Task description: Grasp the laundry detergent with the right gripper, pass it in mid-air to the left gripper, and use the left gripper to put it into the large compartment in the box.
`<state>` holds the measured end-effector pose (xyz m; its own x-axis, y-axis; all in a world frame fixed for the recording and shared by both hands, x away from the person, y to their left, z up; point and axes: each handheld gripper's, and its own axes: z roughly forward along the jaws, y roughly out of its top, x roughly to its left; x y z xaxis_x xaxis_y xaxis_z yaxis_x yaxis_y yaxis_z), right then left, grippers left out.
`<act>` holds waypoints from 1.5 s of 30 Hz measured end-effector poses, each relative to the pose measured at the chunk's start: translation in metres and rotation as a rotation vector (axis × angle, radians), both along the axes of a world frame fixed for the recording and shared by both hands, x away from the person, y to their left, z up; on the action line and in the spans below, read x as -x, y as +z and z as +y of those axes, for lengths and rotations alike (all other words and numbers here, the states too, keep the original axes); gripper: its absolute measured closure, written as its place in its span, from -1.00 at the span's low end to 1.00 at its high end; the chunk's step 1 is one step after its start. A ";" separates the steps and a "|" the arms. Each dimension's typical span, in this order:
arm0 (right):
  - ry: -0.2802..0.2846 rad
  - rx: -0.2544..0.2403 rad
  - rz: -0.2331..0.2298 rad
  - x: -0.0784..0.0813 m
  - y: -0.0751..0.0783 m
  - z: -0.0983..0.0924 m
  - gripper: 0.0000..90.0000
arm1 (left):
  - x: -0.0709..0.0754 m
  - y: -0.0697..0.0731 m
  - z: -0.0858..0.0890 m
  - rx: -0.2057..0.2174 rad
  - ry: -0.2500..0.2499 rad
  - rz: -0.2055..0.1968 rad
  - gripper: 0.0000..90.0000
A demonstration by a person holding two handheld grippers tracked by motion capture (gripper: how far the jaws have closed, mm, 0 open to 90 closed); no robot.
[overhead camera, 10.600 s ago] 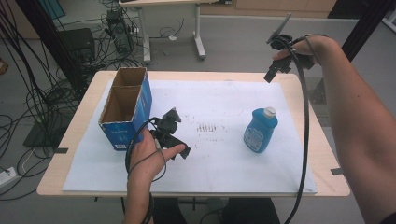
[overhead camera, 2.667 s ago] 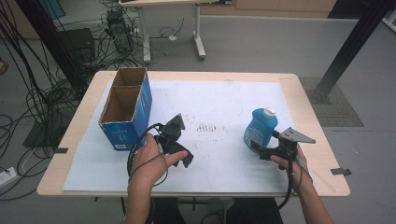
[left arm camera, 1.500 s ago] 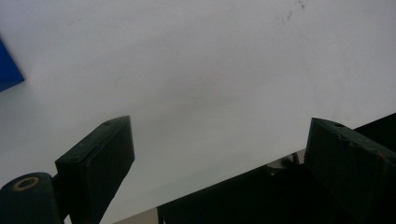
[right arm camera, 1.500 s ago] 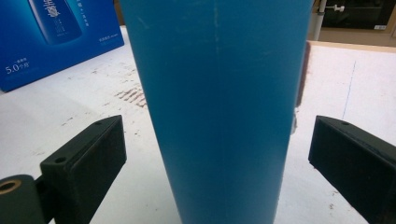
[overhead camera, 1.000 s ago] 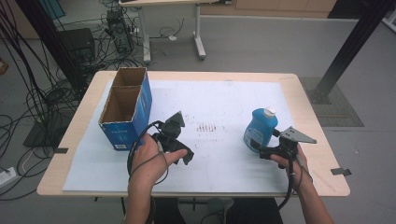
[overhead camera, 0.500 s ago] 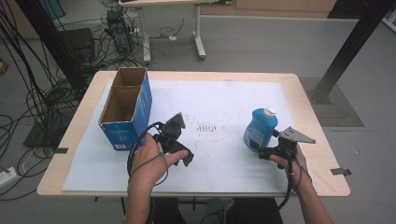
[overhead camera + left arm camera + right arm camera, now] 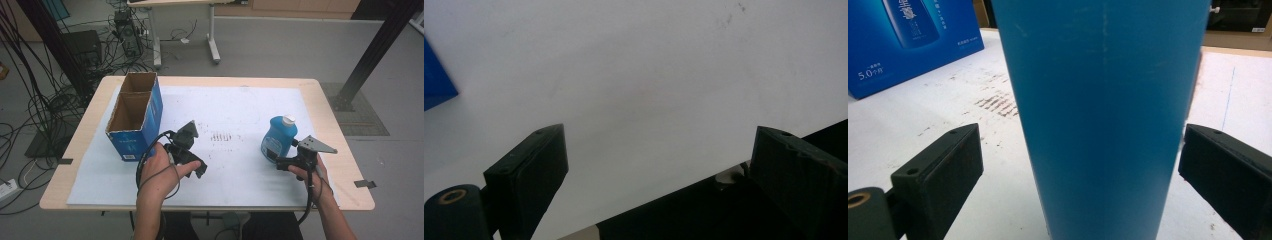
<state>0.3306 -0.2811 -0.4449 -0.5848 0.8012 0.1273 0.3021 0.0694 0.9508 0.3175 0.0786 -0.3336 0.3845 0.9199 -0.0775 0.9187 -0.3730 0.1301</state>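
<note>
Currently my right gripper (image 7: 278, 162) sits at the near right of the table (image 7: 320, 100), its jaws spread wide on either side of the blue bottle (image 7: 278, 139). Right gripper view: the bottle's (image 7: 1103, 115) blue body stands upright between the two black jaws, with a gap at each side; neither jaw touches it. The jaws hold nothing. My right hand (image 7: 311, 172) grips the handle from the near side, and the grey three-cornered plate (image 7: 315, 145) points right.

The bottle stands on the white sheet (image 7: 240, 115) covering the table, right of centre, white cap (image 7: 288, 120) at its top.

My left gripper (image 7: 199, 170) rests in my left hand (image 7: 162, 167) near the table's near-left centre, just right of the blue cardboard box (image 7: 135, 117). Left gripper view: the jaws are wide apart with only white sheet (image 7: 634, 85) between them, nothing held. A blue corner of the box (image 7: 436, 82) shows at the far left of that view.

The box stands at the left of the sheet, top open, with two compartments; I cannot make out anything inside them. A patch of dark smudges (image 7: 222, 136) marks the sheet between the two grippers. In the right gripper view the box (image 7: 913, 40) appears beyond the bottle, printed "5.0".
</note>
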 end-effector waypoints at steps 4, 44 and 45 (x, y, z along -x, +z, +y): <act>0.000 -0.003 0.003 -0.001 -0.001 0.000 -0.92 | 0.000 0.000 0.000 0.001 -0.003 0.001 -0.80; -0.015 -0.028 -0.024 -0.015 -0.014 0.008 -0.72 | 0.001 0.001 0.001 0.009 -0.013 -0.004 -0.79; -0.017 -0.028 -0.021 -0.015 -0.015 0.009 -0.70 | 0.001 0.001 0.001 0.010 -0.012 -0.005 -0.79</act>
